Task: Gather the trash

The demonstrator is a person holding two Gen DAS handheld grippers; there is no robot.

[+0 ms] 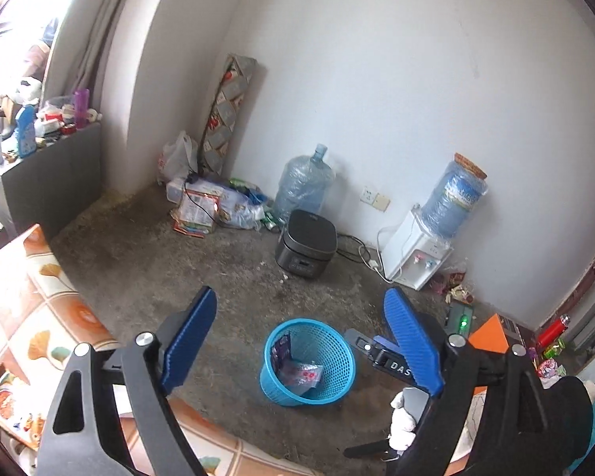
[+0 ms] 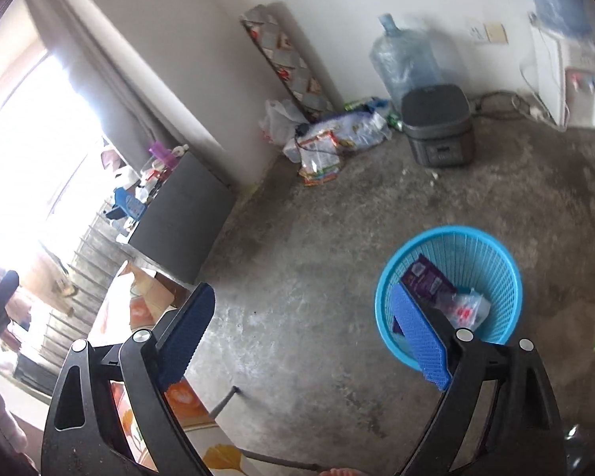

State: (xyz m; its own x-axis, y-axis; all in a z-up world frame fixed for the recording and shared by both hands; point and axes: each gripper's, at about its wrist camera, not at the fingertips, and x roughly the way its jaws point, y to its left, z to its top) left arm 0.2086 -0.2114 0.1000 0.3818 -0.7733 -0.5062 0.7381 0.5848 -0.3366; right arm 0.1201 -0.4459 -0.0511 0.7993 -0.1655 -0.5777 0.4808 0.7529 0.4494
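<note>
Now both grippers, left gripper (image 1: 297,341) and right gripper (image 2: 309,333), stand released and empty above the floor. The bin (image 1: 339,347) holds a purple packet (image 2: 428,279) and a clear wrapper (image 1: 303,375). More trash likely waits on the worktop (image 1: 39,317); approach each piece with fingers wide and level.

Two wrist fisheye views, each angled downward along open claw fingers from well above the concrete floor (image 1: 202,277). Shared between both: blue mesh bin (image 1: 309,361), dark cooker (image 1: 307,248), water jug (image 1: 303,182), white wall (image 1: 377,79).
</note>
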